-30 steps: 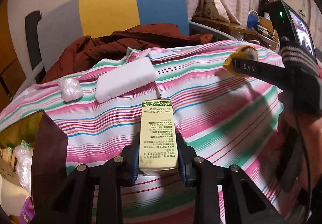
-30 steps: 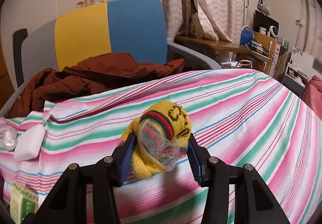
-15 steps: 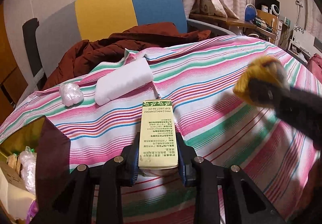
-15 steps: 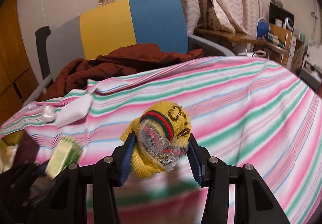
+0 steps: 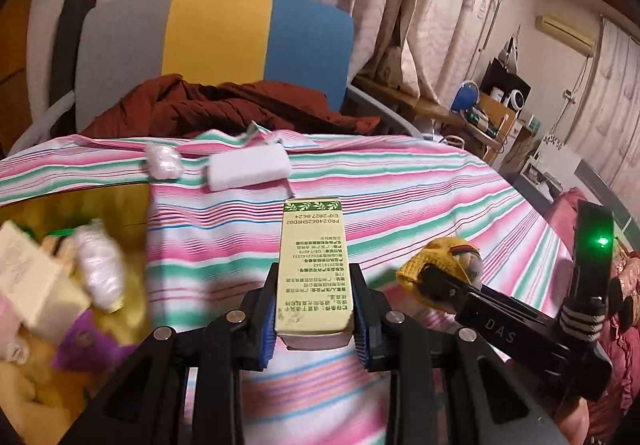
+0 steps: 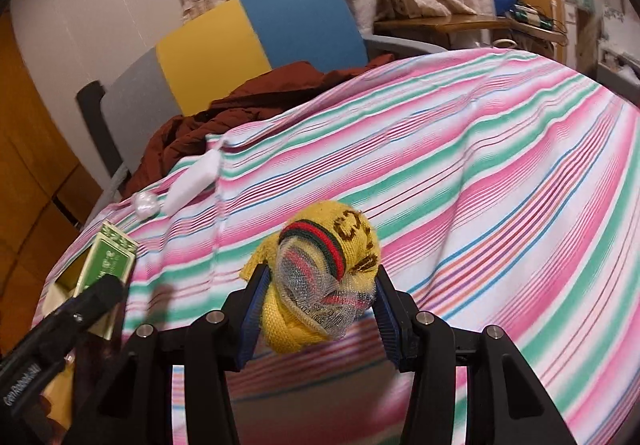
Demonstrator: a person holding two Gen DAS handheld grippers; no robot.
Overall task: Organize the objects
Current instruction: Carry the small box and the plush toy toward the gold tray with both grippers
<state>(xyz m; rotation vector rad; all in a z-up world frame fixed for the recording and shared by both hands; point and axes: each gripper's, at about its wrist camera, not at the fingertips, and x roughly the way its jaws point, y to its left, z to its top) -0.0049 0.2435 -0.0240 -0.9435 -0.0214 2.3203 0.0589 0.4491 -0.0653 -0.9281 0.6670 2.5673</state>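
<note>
Since the earlier frames both grippers have swung left toward the open gold-lined bag (image 5: 80, 205), which now fills the near left of the left wrist view; a second ago only its corner showed. The right gripper (image 6: 316, 309), then well off to the right, now rides just beside the left one.

The left gripper (image 5: 314, 305) carries a pale green carton (image 5: 312, 269) lengthwise, printed face up, its near end pinched between narrow-set fingers (image 5: 267, 325) so the far end points clear ahead, probably for sliding into the bag. The right gripper's fingers (image 6: 252, 309), set somewhat wider, squeeze a yellow knitted bundle (image 6: 320, 277) with a red-and-green band and a wad of grey mesh; soft stuff, so the grip sinks in.

A white foam block (image 5: 248, 169) and a small clear plastic wad (image 5: 162, 163) lie on the striped cloth (image 5: 400, 205) at the far edge, apparently next in line.
</note>
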